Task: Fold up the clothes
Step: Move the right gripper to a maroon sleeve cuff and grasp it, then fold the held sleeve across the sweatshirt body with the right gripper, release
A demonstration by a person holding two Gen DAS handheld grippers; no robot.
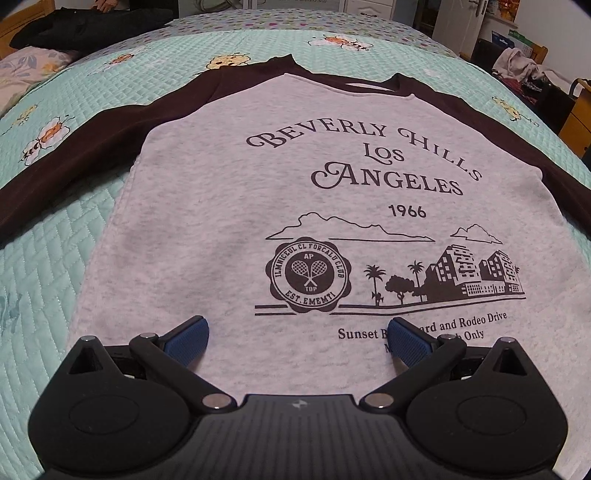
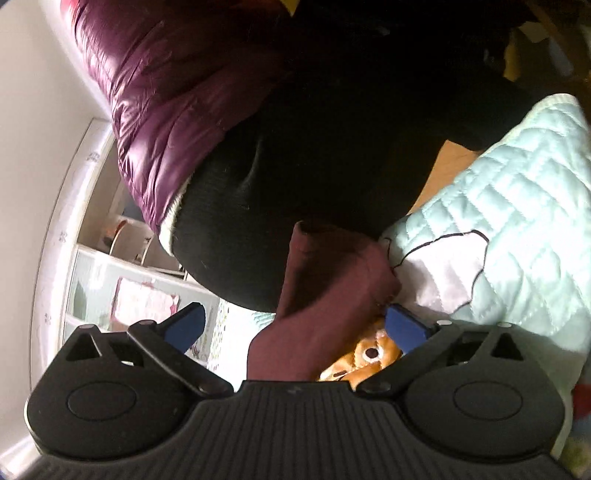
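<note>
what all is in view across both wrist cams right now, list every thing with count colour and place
sweatshirt: one, grey body with dark maroon sleeves and dark print, spread flat on the bed
sleeve end: one, maroon, hanging loose between the right fingers, not pinched
quilt: one, mint green with cartoon patches, covering the bed
dark garment: one, black, far left end of the bed
floral pillow: one, pale pink, left edge of the bed
clothes pile: one, mixed pale colours, beside the bed at far right
shelf unit: one, white, against the wall
person's puffer jacket: one, shiny purple, over black clothing
left gripper: one, black with blue fingers, open over the sweatshirt hem
right gripper: one, black with blue fingers, open
</note>
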